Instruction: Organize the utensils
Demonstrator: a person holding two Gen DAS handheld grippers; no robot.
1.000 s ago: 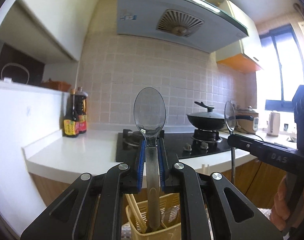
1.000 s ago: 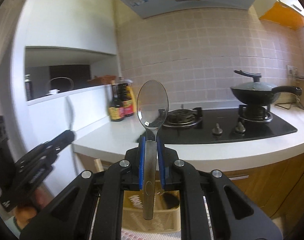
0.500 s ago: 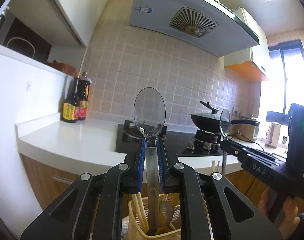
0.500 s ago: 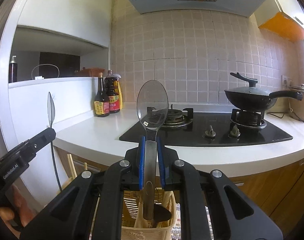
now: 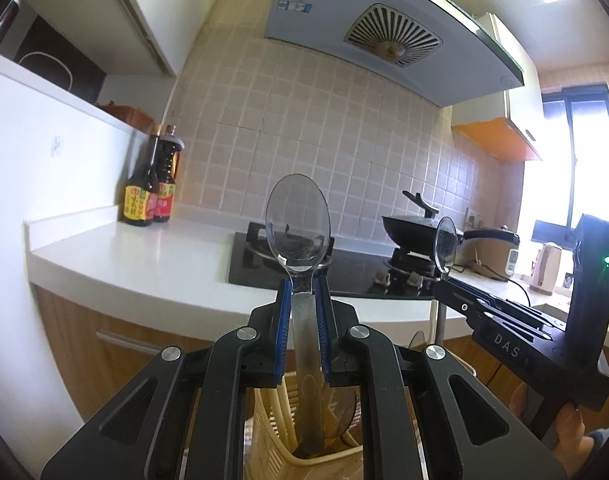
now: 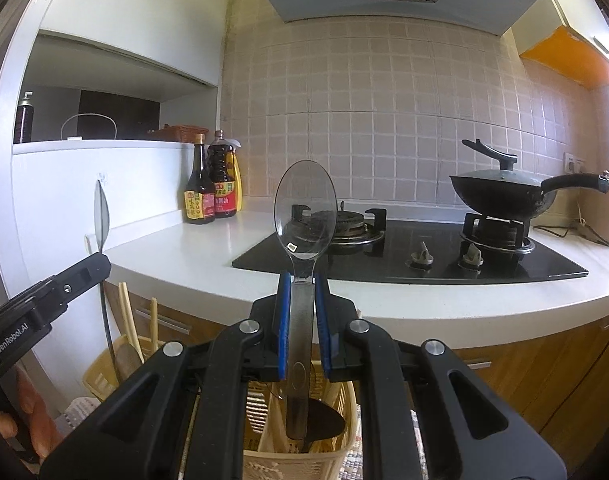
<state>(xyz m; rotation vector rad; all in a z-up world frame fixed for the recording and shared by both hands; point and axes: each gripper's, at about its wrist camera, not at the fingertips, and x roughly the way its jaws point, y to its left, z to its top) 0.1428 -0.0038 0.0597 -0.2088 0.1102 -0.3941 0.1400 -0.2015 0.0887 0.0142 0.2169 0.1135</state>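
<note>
Holding a spoon upright in each claw, I have both handles pointing straight down at baskets that sit at the bottom centre of each wrist view. My left claw [image 5: 303,332] is clamped on the left spoon [image 5: 297,224] by the neck, blue pads [image 5: 283,332] pressing either side; its long axis runs vertical, bowl up in mid-frame, handle tip already down inside the left basket [image 5: 272,428]. My right claw [image 6: 303,328] is pinched the same way on the right spoon [image 6: 305,208], and its handle end hangs just over, or barely into, the right basket [image 6: 300,464], beside a dark spoon bowl resting there. I judge the left one the nearer to home, so the coming move is a short straight drop along that vertical axis, then letting go.

Both spoons are smooth polished steel, oval bowls mirroring the stove, with flat narrow handles that may slip in the pads. The baskets are pale yellow slatted plastic, light and open-sided; chopsticks [image 6: 128,320] lean out of one at lower left of the right view.

Farther off, a glossy white counter [image 6: 192,248] curves across mid-frame, bearing a black glass hob [image 6: 408,256], a dark lidded wok [image 6: 500,192] and two sauce bottles [image 6: 210,184] against beige tiles.
</note>
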